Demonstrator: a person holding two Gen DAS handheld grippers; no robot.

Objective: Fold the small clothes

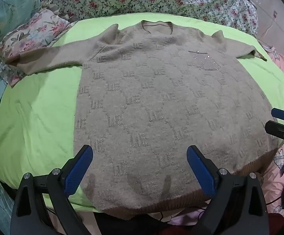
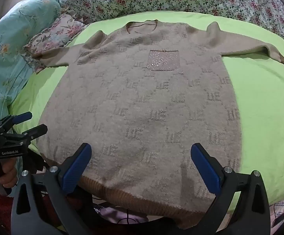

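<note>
- No folds made yet: sweater (image 1: 161,105) is laid flat, face up, on green sheet (image 1: 38,121), both sleeves spread out.
- Left gripper (image 1: 140,168) and right gripper (image 2: 141,166) are held over hem (image 2: 122,193), jaws spread wide, nothing pinched.
- All folding judged left: sleeves, then body.

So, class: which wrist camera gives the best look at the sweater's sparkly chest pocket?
The right wrist view: the pocket sits near centre, its whole outline clear. In the left wrist view the pocket lies off to the right, fainter and skewed.
</note>
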